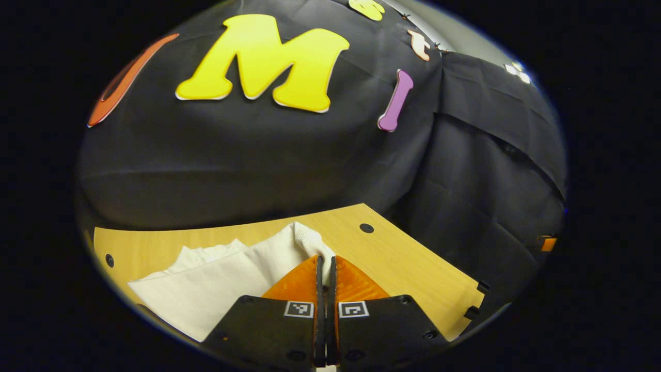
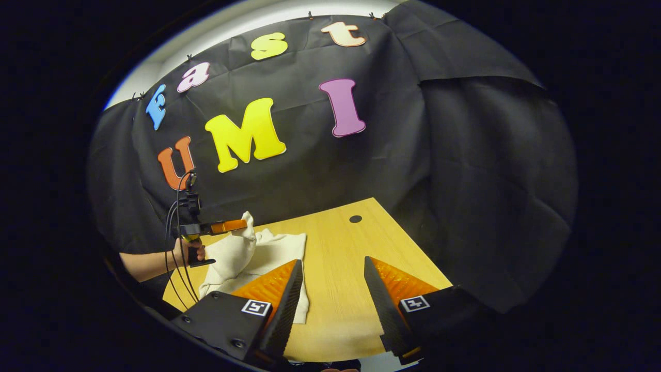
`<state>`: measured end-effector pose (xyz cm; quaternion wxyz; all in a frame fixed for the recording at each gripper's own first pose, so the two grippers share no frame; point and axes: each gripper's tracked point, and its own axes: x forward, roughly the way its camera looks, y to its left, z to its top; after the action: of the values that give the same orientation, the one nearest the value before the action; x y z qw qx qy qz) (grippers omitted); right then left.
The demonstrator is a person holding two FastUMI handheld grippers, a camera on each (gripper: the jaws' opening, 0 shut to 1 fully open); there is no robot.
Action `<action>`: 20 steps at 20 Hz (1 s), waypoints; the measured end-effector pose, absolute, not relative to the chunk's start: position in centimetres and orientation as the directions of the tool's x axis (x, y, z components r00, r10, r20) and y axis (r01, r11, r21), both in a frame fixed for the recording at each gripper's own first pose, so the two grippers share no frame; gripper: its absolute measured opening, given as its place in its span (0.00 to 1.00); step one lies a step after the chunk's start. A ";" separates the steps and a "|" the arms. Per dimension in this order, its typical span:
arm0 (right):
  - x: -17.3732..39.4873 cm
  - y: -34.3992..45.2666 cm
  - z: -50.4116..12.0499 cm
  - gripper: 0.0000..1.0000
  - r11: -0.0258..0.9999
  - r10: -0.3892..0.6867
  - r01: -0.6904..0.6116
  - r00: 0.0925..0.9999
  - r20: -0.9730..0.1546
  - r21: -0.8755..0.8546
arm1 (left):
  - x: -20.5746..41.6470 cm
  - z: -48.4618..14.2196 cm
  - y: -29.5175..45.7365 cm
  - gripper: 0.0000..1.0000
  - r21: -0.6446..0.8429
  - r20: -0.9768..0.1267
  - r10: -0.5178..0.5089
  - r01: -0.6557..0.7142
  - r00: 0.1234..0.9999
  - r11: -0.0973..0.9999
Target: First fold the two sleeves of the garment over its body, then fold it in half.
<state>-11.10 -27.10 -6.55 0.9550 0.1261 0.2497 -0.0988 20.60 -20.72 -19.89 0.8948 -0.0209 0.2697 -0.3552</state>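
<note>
Nearest in the left gripper view, the left gripper (image 1: pixel 325 263) sits at 6 o'clock with its fingers (image 1: pixel 299 281) pressed together. A cuffed end of the white garment (image 1: pixel 206 289) rises between the tips; the fingers pinch it there. From that pinch point the cloth runs down toward 8 o'clock as a broad flat band, with a crumpled part behind it toward 9 o'clock. Beneath lies the pale wooden counter (image 1: pixel 413 268), its far right corner at 3 o'clock. A dark round hole (image 1: pixel 366 228) sits in the counter just beyond the pinched cuff, toward 1 o'clock.

Nearest in the right gripper view, the right gripper (image 2: pixel 330 266) holds its fingers (image 2: pixel 281 289) spread wide at 6 o'clock, with bare counter (image 2: pixel 341 279) between them and nothing held. The garment (image 2: pixel 268 248) lies on the counter beyond the left-hand finger, toward 9 o'clock; its near edge passes behind that finger. Farther off at 9 o'clock, the left gripper (image 2: pixel 242 224) is held above the counter by a hand (image 2: pixel 186 250), cables hanging from it. It lifts one end of the garment, which hangs from its tips down to the rest of the cloth. A dark hole (image 2: pixel 355 218) marks the counter farther back, toward 12 o'clock.
</note>
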 end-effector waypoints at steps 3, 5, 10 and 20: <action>-11.5 -27.2 -7.0 0.76 0.949 -0.144 0.268 0.836 -0.530 0.165 | 22.8 -24.7 -23.3 0.04 -0.212 -0.545 -0.617 0.618 0.568 0.757; -11.5 -27.3 -7.3 0.76 0.951 -0.151 0.273 0.822 -0.548 0.147 | 23.7 -27.2 -24.3 0.04 -0.220 -0.579 -0.597 0.599 0.555 0.770; -11.9 -27.1 -8.3 0.76 0.947 -0.156 0.289 0.794 -0.588 0.139 | 24.5 -32.5 -25.5 0.06 -0.316 -0.629 -0.589 0.526 0.507 0.790; -9.7 -23.6 -8.0 0.76 0.976 -0.086 0.185 0.813 -0.576 0.116 | 24.0 -29.3 -20.6 0.98 -0.267 -0.581 -0.517 0.452 0.629 0.851</action>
<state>-9.69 -23.56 -7.99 0.9484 0.0836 0.2973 -0.0714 24.03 -20.56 -29.26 0.9013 -0.0479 0.3364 -0.2689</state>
